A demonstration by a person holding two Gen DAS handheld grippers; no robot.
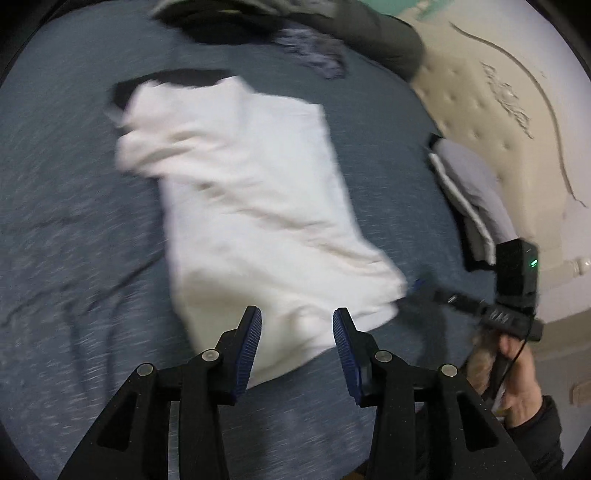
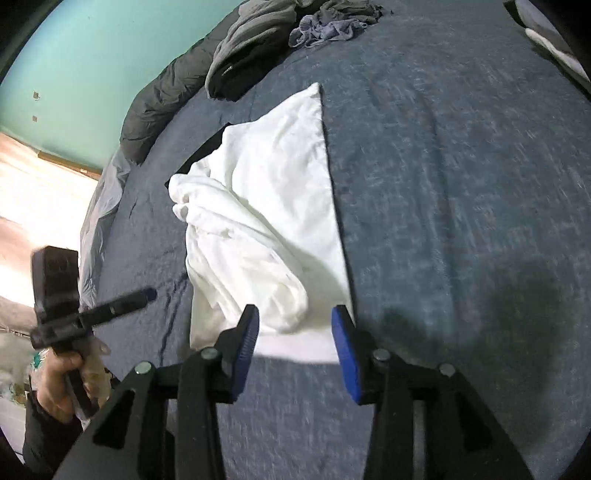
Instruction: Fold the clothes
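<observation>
Two black grippers with blue ribbed pads work over a bed covered in a mottled blue-grey blanket. From the left wrist view, the left gripper has its jaws spread wide with nothing between them, hovering over the near end of a white, partly folded cloth garment that lies lengthwise on the blanket. Whether the pads touch the cloth cannot be told. The garment's far end shows a dark band or layer beneath it. Off to the right, the right gripper points its tip at the garment's near right corner, held by the person's right hand; from here its opening cannot be judged. Beyond it, a folded pale grey item with a white stripe lies at the blanket's right edge beside a cream quilted mattress. Bare blanket stretches wide on the left.

From the right wrist view, the right gripper also has its jaws wide apart and holds nothing, poised over the garment's near edge. The garment's right edge runs straight; its left side is bunched in wrinkles. The left gripper sits just left of the garment, blurred, gripped by the left hand. A pile of dark grey and blue clothes lies at the far end, and a large open stretch of blanket fills the right.
</observation>
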